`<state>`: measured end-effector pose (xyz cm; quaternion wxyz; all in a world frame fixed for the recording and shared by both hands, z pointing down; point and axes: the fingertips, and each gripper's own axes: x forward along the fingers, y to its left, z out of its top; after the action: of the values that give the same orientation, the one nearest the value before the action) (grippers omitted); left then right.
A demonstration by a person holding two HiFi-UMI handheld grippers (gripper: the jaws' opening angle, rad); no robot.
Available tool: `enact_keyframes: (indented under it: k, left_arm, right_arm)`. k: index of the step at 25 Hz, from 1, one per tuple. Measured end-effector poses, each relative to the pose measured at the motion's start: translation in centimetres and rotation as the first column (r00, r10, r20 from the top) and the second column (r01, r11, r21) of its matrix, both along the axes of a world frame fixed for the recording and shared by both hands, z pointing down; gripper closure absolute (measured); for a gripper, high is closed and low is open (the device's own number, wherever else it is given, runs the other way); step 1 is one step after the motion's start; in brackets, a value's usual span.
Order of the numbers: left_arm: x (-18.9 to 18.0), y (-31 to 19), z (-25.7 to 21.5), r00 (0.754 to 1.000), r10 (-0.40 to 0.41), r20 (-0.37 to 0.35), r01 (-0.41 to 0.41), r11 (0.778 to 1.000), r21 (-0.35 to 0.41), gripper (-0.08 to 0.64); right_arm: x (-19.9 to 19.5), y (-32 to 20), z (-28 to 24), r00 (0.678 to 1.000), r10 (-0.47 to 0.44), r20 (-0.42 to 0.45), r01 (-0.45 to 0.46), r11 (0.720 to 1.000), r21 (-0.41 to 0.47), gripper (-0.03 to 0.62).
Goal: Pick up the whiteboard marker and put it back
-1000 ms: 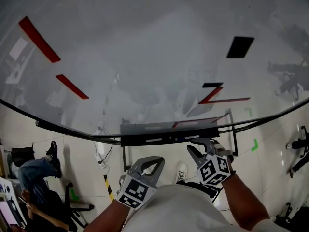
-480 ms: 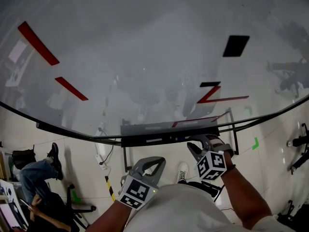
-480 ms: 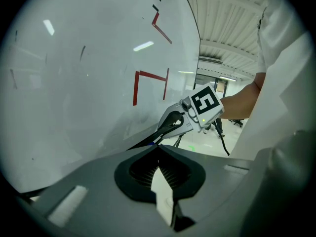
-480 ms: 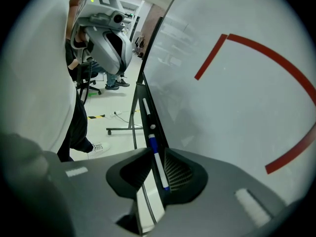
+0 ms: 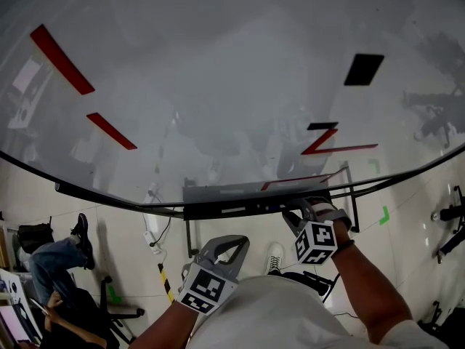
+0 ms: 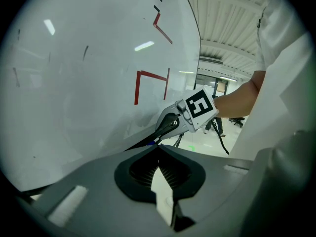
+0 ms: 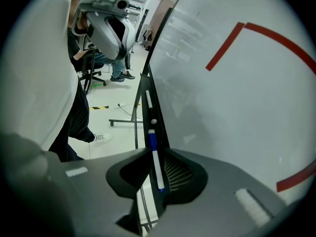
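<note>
The whiteboard marker (image 7: 154, 159) is white with a blue cap and lies along the dark pen tray (image 7: 144, 90) under the whiteboard (image 5: 218, 86). My right gripper (image 7: 154, 149) is shut on the marker, whose blue cap sticks out past the fingertips. In the head view the right gripper (image 5: 302, 208) is up against the tray (image 5: 218, 211). The left gripper view shows the right gripper (image 6: 157, 141) with a speck of blue at its tips. My left gripper (image 5: 234, 241) hangs shut and empty near my body, below the tray; its jaws (image 6: 158, 148) meet at the tips.
A second white marker (image 7: 148, 101) and a small round white piece (image 7: 153, 122) lie farther along the tray. Red and black marks cover the board. On the floor are a seated person (image 5: 51, 260), a cable with a power strip (image 5: 151, 238) and the board's stand.
My right gripper has moved up and forward to the tray. The left gripper has hardly moved.
</note>
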<state>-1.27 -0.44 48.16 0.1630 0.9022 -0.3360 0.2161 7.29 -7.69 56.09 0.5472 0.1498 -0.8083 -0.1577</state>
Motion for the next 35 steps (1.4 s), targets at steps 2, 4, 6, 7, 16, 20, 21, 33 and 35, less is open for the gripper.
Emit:
enact_keyframes:
  k: [2,4,6,7,16,20,21,33,35]
  left_arm:
    - [-0.3,-0.1,0.1,1.0,-0.006,0.001,0.006,1.0,-0.001,0.545]
    - [-0.7,-0.3,0.1,1.0,-0.021,0.0,0.021,1.0,-0.004,0.545]
    - [-1.1,-0.5,0.0,1.0,-0.029,0.002,0.029,1.0,-0.003,0.545]
    - [-1.3,-0.5,0.0,1.0,-0.03,0.005,0.03,1.0,-0.002,0.545]
    - [-1.4,-0.3,0.2,0.999,-0.035,0.004,0.035,0.999,-0.009,0.545]
    - [-1.6,-0.3,0.3,0.999,-0.038,0.004,0.038,0.999,-0.01,0.545]
    - [-1.6,-0.3,0.3,0.999,-0.04,0.004,0.04,0.999,-0.01,0.545]
    - [-1.2,0.1,0.5,1.0,-0.03,0.004,0.031,0.999,-0.019,0.545]
    - [-1.1,0.2,0.6,1.0,-0.028,0.004,0.028,0.999,-0.02,0.545]
  right_arm:
    - [0.1,-0.1,0.3,1.0,-0.01,-0.021,0.01,1.0,-0.007,0.518]
    - [0.1,-0.1,0.6,0.999,-0.017,-0.038,0.017,1.0,-0.02,0.52]
    - [0.2,-0.1,1.0,0.998,-0.026,-0.057,0.024,0.999,-0.029,0.52]
    - [0.2,-0.1,1.1,0.997,-0.032,-0.067,0.03,0.999,-0.031,0.52]
    - [0.0,-0.8,2.0,0.983,-0.103,-0.15,0.1,0.995,-0.03,0.52]
    - [0.2,-0.8,2.6,0.97,-0.149,-0.194,0.139,0.988,-0.064,0.52]
    - [0.2,-0.8,2.7,0.966,-0.158,-0.203,0.146,0.987,-0.071,0.52]
    - [0.0,-1.0,3.5,0.955,-0.156,-0.254,0.144,0.987,-0.066,0.552]
    - [-0.1,-1.1,3.6,0.956,-0.148,-0.253,0.136,0.989,-0.062,0.552]
